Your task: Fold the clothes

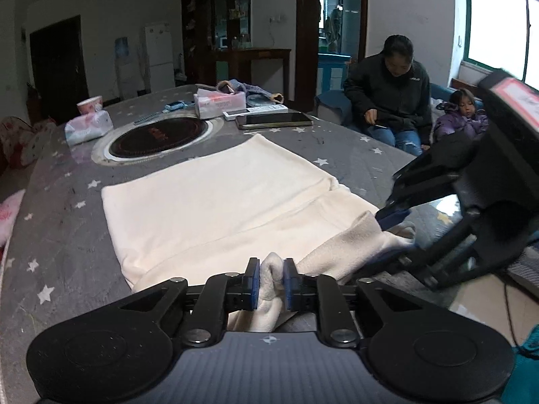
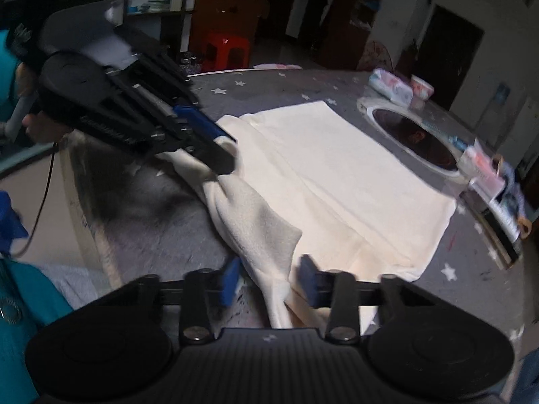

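The cream garment lies flat on the starry table. It's soft, floppy fleece, best pinched at near-edge corners: left gripper clamps it, right gripper's jaws straddle a fold, not pressing.

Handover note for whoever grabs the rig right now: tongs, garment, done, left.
Left tongs: shut on a bunched near edge of the cream garment.
Right tongs: pads either side of a raised fold at the same edge, not pressing; open.
Garment: lies mostly flat on the grey star-print table, near edge lifted and crumpled.
Done: laid out, one lengthwise fold visible.
Left: secure the right grip, carry the near edge over, smooth flat.
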Demonstrator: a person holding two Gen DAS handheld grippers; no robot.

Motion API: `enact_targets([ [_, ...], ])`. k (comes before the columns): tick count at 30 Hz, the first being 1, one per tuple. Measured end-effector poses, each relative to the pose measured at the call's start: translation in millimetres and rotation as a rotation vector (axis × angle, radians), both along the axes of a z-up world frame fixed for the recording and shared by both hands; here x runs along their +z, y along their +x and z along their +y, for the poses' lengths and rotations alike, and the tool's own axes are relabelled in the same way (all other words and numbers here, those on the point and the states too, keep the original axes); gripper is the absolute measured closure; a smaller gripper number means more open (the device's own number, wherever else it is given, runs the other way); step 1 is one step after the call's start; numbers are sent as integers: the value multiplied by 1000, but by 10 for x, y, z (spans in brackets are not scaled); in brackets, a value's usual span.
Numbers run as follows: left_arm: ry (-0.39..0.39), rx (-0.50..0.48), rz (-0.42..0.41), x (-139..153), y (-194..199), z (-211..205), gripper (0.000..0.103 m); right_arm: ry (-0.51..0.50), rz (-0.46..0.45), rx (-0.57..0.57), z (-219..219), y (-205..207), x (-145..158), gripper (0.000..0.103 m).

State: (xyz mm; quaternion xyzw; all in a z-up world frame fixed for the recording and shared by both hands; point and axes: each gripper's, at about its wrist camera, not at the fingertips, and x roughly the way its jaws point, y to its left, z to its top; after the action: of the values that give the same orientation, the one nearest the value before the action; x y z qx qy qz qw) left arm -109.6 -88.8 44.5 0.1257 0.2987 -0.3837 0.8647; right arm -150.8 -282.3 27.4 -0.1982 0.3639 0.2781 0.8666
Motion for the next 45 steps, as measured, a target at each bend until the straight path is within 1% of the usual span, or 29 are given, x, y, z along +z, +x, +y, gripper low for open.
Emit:
enact_targets([
  [1,0,1,-9,10,-36,32,75,27,19,-8,-33,40,10,83],
  [2,6,2,-22,13,-79,62,69,47,30,-18,-65,67,23,84],
  [3,14,5,-36,15,-124,92,56,63,41,-27,-89,92,39,86],
  [4,25,7,-51,9,-166,120,53,79,48,-39,-113,115,54,87],
  [6,52,-2,-72,-24,-219,136,51,104,57,-60,-152,155,83,88],
  [7,66,-8,-81,-42,-243,142,48,109,57,-66,-159,169,91,88],
  [11,122,-27,-120,-118,-317,153,46,123,54,-86,-174,213,121,89],
  [12,136,-29,-129,-142,-310,144,47,126,53,-91,-175,221,129,89],
  [13,151,-31,-139,-167,-303,136,50,128,51,-95,-170,226,134,89],
  [14,165,-33,-148,-191,-296,127,57,131,49,-99,-165,231,138,89],
  [15,179,-35,-158,-216,-289,119,71,134,43,-101,-168,222,141,90],
  [16,183,-29,-157,-232,-270,125,81,137,35,-102,-172,210,145,91],
  [17,183,-21,-152,-245,-248,137,84,141,27,-104,-176,198,148,91],
  [18,175,-16,-148,-235,-246,154,91,144,20,-105,-180,186,151,92],
  [19,164,-11,-144,-217,-249,173,94,147,12,-107,-184,175,154,92],
  [23,128,5,-139,-138,-307,239,97,171,-19,-102,-216,92,217,93],
  [25,115,11,-140,-97,-372,262,97,176,-45,-79,-222,17,273,93],
  [28,86,25,-129,-18,-525,322,97,186,-67,-37,-217,-147,359,94],
  [31,66,18,-123,89,-754,401,97,197,-78,-10,-206,-364,451,94],
  [35,55,4,-133,260,-1036,485,97,218,-88,17,-195,-678,613,94],
  [37,65,-1,-154,332,-1077,477,97,219,-91,23,-176,-771,699,94],
  [39,65,3,-167,386,-1021,453,97,222,-87,17,-175,-752,753,94],
  [42,49,24,-171,457,-794,415,97,228,-84,-13,-202,-575,815,94],
  [45,46,44,-179,518,-494,350,97,258,-61,-50,-262,-280,853,94],
])
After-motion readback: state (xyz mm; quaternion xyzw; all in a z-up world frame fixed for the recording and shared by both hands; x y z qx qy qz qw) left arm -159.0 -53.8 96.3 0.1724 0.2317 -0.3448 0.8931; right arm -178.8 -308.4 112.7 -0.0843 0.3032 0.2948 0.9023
